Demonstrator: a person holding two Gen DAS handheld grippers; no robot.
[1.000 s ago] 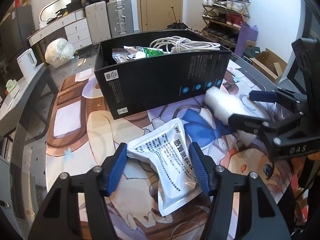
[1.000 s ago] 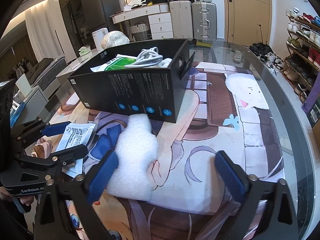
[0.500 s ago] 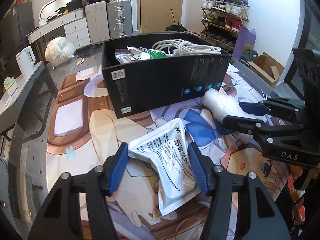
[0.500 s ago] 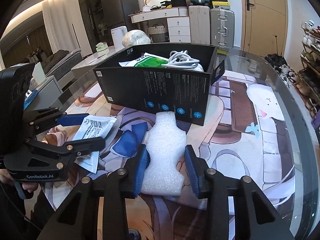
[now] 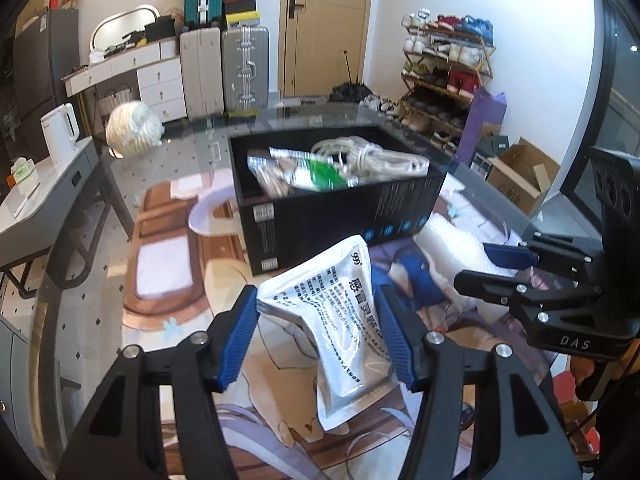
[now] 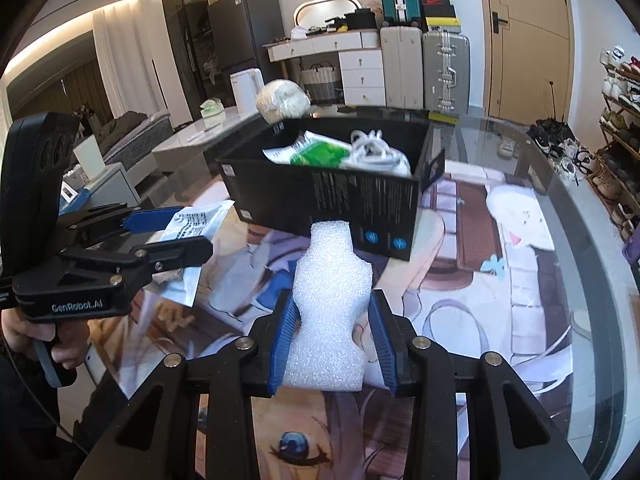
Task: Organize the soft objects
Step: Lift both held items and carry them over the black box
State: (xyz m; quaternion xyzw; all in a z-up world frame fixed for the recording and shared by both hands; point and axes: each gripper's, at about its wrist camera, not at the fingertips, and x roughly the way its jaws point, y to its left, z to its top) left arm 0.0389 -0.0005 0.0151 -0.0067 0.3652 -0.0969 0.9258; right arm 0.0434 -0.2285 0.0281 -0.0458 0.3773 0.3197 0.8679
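Observation:
My left gripper [image 5: 316, 332] is shut on a white medicine pouch [image 5: 340, 308] with black print and holds it lifted above the mat; it also shows in the right wrist view [image 6: 196, 228]. My right gripper [image 6: 332, 336] is shut on a white foam sheet [image 6: 328, 304], also lifted; the sheet shows in the left wrist view [image 5: 452, 240] between the right gripper's fingers. A black open box [image 5: 340, 216] [image 6: 332, 196] stands just beyond both, holding a coiled white cable [image 5: 372, 156] and green and white packets [image 6: 316, 152].
The box stands on a printed mat [image 6: 480, 264] over a round glass table [image 6: 592, 216]. A white wrapped bundle [image 5: 132, 128] lies at the table's far left. A shoe rack [image 5: 444, 64], suitcases and a desk stand around the table.
The right gripper closed on the foam sheet. Both grippers then rose with their items and moved closer to the box.

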